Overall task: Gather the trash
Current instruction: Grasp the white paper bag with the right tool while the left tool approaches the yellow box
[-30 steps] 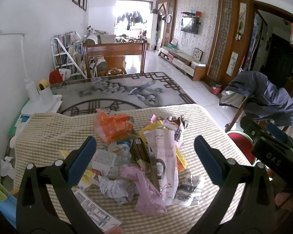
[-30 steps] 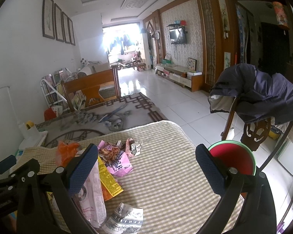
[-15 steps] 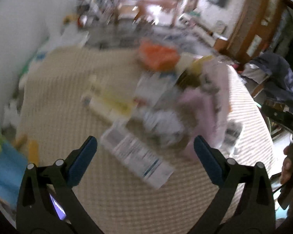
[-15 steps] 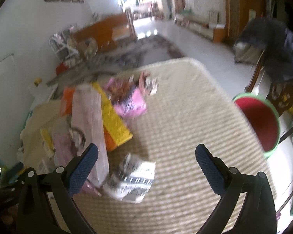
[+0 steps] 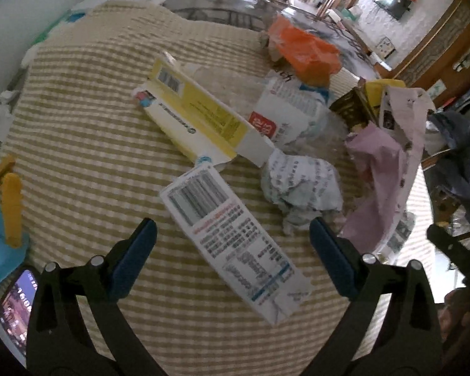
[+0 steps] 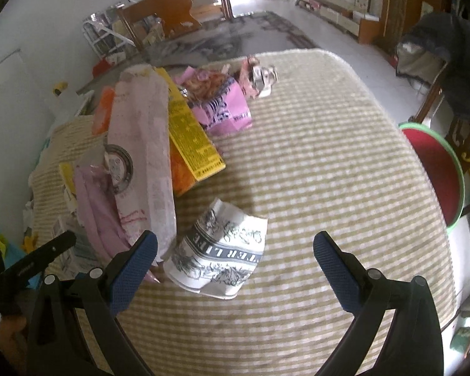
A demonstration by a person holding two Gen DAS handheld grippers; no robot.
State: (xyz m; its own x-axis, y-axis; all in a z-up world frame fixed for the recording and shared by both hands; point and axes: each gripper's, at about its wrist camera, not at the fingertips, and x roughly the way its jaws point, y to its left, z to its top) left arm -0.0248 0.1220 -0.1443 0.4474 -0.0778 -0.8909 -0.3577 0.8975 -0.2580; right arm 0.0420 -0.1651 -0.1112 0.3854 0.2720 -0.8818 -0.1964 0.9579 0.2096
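Note:
A heap of trash lies on a checked tablecloth [image 5: 78, 144]. In the left wrist view my left gripper [image 5: 233, 250] is open, just above a flattened white carton [image 5: 232, 238] that lies between its fingers. Beyond it are a yellow box [image 5: 200, 116], crumpled printed paper [image 5: 300, 188], a pink bag [image 5: 376, 181] and an orange bag [image 5: 307, 53]. In the right wrist view my right gripper [image 6: 235, 263] is open over a black-and-white printed wrapper [image 6: 222, 250]. A long pale pink bag [image 6: 141, 144], a yellow box [image 6: 191, 138] and a pink wrapper [image 6: 225, 109] lie further back.
A red bin with a green rim [image 6: 435, 169] stands on the floor off the table's right edge. A chair draped with a dark jacket [image 6: 454, 62] stands behind it. A phone [image 5: 15, 307] and a blue object with yellow clips [image 5: 3, 219] sit at the table's left.
Both grippers have tilted down from facing the room and moved close over the table. The left now hovers at the white carton, the right at the printed wrapper.

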